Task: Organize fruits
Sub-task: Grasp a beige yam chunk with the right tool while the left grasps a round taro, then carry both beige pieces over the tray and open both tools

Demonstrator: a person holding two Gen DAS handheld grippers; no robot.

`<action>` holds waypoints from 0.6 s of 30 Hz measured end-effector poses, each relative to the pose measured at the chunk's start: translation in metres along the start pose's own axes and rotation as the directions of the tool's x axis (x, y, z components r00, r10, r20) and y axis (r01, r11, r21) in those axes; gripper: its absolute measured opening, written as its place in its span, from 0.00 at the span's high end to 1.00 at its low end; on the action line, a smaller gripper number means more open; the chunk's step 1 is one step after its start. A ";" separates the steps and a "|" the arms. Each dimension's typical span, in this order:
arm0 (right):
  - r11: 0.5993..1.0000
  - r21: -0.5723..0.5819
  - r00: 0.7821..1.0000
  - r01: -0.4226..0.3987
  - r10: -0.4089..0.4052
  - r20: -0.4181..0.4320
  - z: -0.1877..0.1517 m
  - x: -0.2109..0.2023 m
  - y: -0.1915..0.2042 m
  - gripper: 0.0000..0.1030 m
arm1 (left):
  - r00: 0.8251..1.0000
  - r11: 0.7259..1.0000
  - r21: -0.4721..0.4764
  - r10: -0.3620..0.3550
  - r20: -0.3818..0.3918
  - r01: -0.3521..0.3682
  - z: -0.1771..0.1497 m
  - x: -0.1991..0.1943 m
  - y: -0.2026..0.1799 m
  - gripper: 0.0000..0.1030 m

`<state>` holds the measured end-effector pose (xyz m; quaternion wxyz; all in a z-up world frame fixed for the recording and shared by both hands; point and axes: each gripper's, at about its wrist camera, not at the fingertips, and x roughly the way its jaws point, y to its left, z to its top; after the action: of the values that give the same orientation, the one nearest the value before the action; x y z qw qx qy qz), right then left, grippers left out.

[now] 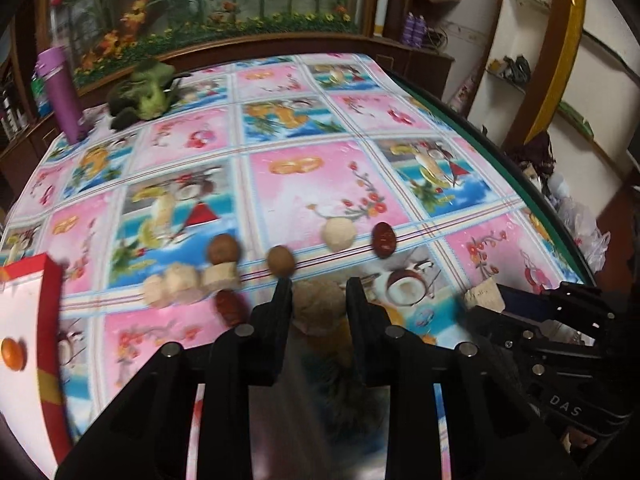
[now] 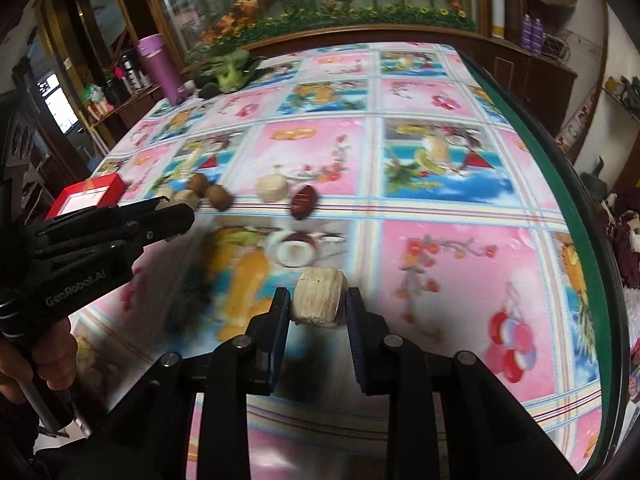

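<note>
- the right gripper (image 2: 319,304) grasps a pale chunk (image 2: 319,298) between its fingers, its long axis running across from finger to finger, one flat end facing left.
- the left gripper (image 1: 319,300) clenches a tan lump (image 1: 318,306); its shape is blurred, axis unclear.
- loose on the cloth (image 1: 312,184): two brown balls (image 1: 224,249), two red dates (image 1: 384,240), one pale round piece (image 1: 339,234), a row of three pale pieces (image 1: 188,282).
- a red box (image 1: 24,344) lies at left.
- a purple bottle (image 1: 62,96) stands at the far edge; a floral panel and shelves behind.
</note>
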<state>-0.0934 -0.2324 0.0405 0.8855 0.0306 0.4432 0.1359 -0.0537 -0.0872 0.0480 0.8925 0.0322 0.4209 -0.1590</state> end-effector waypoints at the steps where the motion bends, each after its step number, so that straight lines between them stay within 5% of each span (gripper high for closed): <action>1: 1.000 -0.008 1.000 -0.006 0.006 0.001 0.001 0.000 0.007 0.74 | 1.000 1.000 -0.010 -0.001 0.008 0.001 -0.003 -0.007 0.007 0.72; 7: 0.995 -0.089 0.999 -0.049 0.050 0.013 0.009 0.001 0.053 0.74 | 0.999 0.996 -0.085 0.017 0.041 -0.013 -0.022 -0.043 0.041 0.72; 18: 0.963 -0.230 0.989 -0.137 0.145 0.015 0.015 0.008 0.146 0.74 | 0.981 0.977 -0.164 0.157 0.109 -0.138 -0.070 -0.113 0.089 0.72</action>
<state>-0.1085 -0.0887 0.0690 0.8780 -0.0378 0.4075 0.2481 -0.1447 0.0398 0.0820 0.9256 -0.0158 0.3733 -0.0605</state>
